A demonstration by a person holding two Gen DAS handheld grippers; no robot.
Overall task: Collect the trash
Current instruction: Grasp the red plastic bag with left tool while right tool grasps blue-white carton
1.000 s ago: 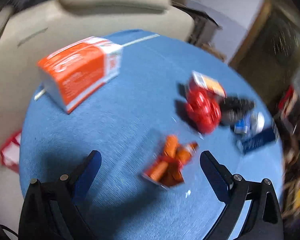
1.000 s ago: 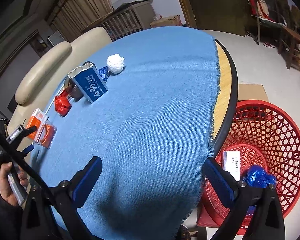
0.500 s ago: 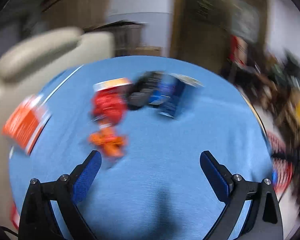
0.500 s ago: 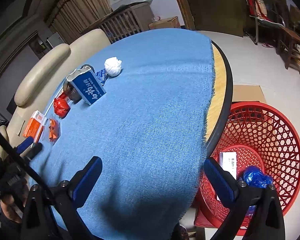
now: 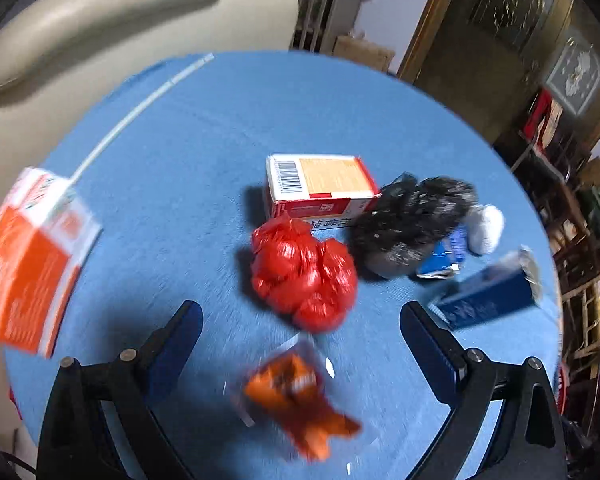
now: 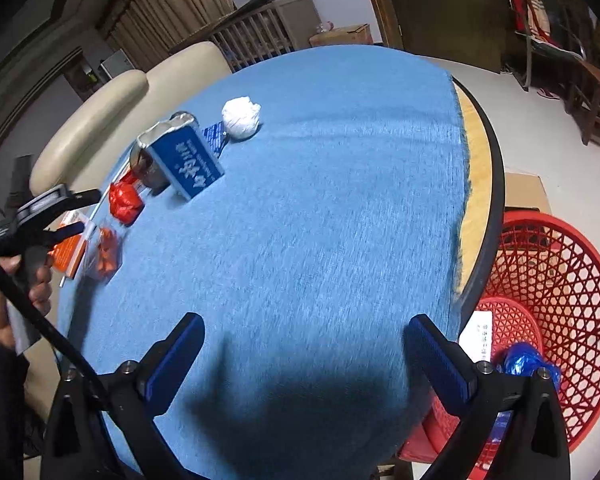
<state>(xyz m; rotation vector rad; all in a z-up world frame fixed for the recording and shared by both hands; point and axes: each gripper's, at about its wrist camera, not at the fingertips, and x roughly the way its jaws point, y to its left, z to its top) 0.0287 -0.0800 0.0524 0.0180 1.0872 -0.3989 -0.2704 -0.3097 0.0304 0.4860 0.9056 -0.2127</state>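
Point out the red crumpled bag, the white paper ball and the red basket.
red crumpled bag point(image 5: 304, 274), left wrist view, middle of the bag.
white paper ball point(image 6: 241, 117), right wrist view, centre.
red basket point(image 6: 572, 292), right wrist view, inner wall.

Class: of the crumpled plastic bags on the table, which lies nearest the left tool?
The red bag, just beyond the open left tool; the black bag lies farther back.

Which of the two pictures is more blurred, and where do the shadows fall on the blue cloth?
Left wrist view: motion blur, strongest on the orange packet and the orange box; the red bag casts a shadow to its left. Right wrist view: mostly sharp, with fisheye bending at the edges; a dark shadow lies on the blue cloth near the right gripper.
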